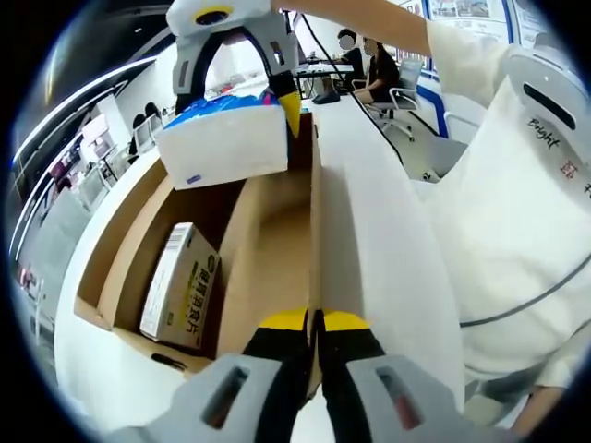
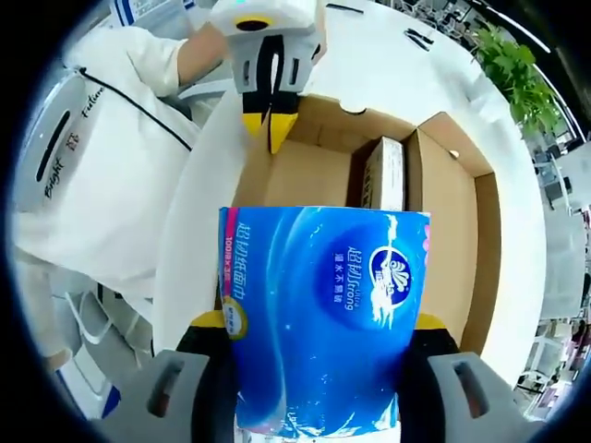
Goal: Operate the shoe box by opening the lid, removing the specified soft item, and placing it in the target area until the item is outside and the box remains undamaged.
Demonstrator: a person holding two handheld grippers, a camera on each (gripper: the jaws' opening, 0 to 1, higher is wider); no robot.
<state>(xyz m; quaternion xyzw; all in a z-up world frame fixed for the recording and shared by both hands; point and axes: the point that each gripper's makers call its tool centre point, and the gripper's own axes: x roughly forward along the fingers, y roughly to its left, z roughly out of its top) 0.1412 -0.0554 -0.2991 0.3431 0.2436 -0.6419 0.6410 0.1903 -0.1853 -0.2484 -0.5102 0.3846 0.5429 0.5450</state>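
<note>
Your right hand-held gripper (image 2: pixel 319 337) grips a blue tissue pack (image 2: pixel 319 309) between its yellow-tipped jaws, held above the open cardboard box (image 2: pixel 457 198). A small carton (image 2: pixel 383 175) lies inside the box. Your left hand-held gripper (image 2: pixel 270 125) pinches the box's far wall, jaws together. The box sits on a white tabletop (image 2: pixel 388 65).

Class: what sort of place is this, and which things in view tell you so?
Probably an open-plan office or lab. Seated people work at a desk with office chairs, posters hang on the wall, and a potted plant stands beside the long white table.
</note>
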